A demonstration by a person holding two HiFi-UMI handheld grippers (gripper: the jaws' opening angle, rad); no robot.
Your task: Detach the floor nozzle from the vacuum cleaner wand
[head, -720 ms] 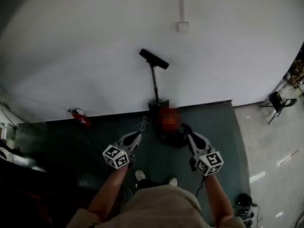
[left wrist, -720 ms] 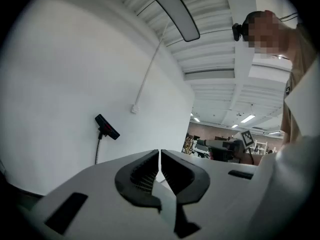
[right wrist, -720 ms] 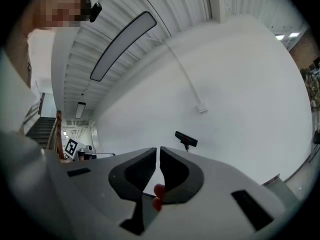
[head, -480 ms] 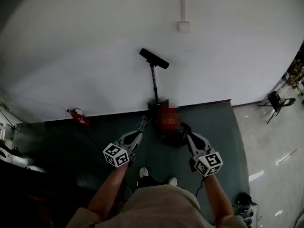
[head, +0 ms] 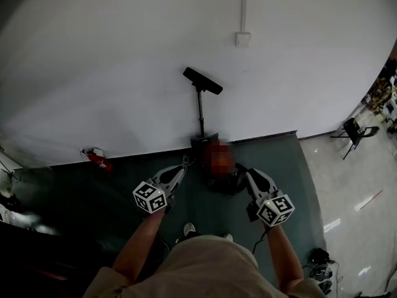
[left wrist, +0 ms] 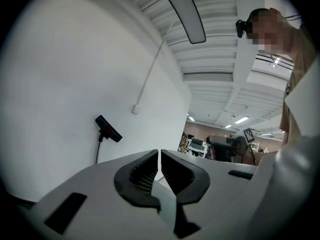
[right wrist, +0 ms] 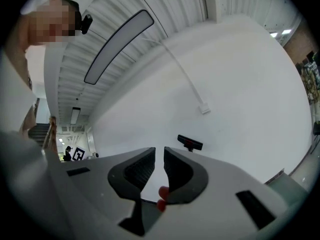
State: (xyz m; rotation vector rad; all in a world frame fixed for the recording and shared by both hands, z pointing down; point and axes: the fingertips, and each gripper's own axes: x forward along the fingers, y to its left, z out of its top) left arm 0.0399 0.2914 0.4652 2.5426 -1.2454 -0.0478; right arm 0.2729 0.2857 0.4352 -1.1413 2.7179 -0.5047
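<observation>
The floor nozzle (head: pixel 201 80) is seen atop the wand (head: pixel 200 112), propped against the wall (head: pixel 124 54) well ahead; the left gripper (head: pixel 183 166) is closed tight and the right gripper (head: pixel 242 171) all but closed, nothing being held by either. The approach is judged not yet made; the jaws should be spread early, the wand steadied below the joint, and the nozzle drawn off along the wand's line.

This looks like a large open lab or workshop hall, with a bare white wall (head: pixel 124 73), a dark green floor mat (head: pixel 93 191) on glossy pale flooring (head: pixel 353 185), a ribbed white ceiling (left wrist: pixel 215 59) carrying a long strip light (left wrist: pixel 185 9), and cluttered equipment desks (left wrist: pixel 200 146) beyond.
</observation>
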